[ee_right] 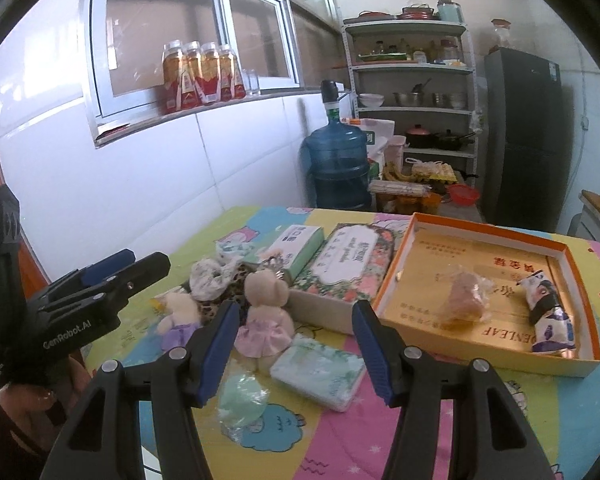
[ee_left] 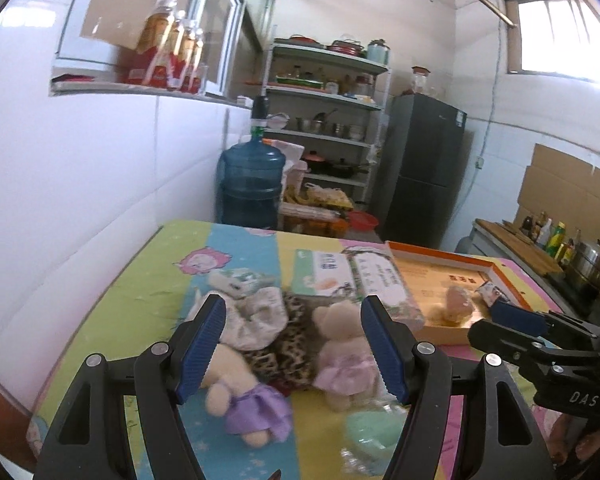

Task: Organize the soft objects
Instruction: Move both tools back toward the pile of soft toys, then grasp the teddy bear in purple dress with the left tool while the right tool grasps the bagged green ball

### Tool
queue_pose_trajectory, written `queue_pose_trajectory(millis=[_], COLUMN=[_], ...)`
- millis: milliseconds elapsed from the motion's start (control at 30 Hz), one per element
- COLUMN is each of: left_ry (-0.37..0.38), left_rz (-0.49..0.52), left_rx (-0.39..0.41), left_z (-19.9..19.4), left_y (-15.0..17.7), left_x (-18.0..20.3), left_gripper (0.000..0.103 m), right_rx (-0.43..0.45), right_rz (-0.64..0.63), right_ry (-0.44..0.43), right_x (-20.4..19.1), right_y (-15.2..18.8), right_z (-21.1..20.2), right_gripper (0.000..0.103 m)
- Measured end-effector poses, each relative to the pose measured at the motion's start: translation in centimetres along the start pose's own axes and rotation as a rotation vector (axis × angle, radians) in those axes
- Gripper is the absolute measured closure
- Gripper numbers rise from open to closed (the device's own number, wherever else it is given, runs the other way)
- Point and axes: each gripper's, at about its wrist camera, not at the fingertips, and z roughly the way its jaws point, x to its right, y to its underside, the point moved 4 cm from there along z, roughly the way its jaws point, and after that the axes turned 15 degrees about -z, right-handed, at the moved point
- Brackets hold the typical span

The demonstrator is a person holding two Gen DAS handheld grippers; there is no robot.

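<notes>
Your left gripper (ee_left: 294,346) gapes wide above a pile of soft toys on the colourful tablecloth (ee_left: 148,280): a bear in a pink dress (ee_left: 342,354) sits upright, a bear in a purple skirt (ee_left: 240,396) lies to its left. Your right gripper (ee_right: 294,350), also wide and holding nothing, hovers near a mint tissue pack (ee_right: 318,370). The orange-rimmed box (ee_right: 500,240) lies to the right.

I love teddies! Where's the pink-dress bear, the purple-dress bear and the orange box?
pink-dress bear (ee_right: 265,312), right wrist view, on its body.
purple-dress bear (ee_right: 179,318), right wrist view, on its body.
orange box (ee_right: 496,354), right wrist view, on its front wall.
</notes>
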Motion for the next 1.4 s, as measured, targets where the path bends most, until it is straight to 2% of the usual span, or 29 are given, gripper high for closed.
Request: queue_pose_trajectory(millis=[333,733,900,1400], left_ry=[-0.03,-0.042,-0.042,-0.009], left_rz=[-0.024,-0.06,-0.062,-0.156], left_rx=[-0.003,-0.056,-0.097,-0.201], left_z=[-0.5,0.5,1.6,5.8], left_y=[1.7,4.2,5.2,7.2], left_x=[-3.4,-6.5,-6.8,-6.4], left_gripper=[0.031,0.031,0.031,0.031], right_rx=[-0.038,-0.08,-0.083,-0.088], right_rz=[-0.015,-0.015,-0.016,-0.007], right_ry=[-0.049,-0.073,-0.072,-0.078], right_x=[-3.0,-5.4,-5.7,-5.5], right_y=[1.6,4.0,4.3,5.5], right_z=[1.9,4.2,4.6,4.8], right_gripper=[0.044,0.044,0.044,0.044])
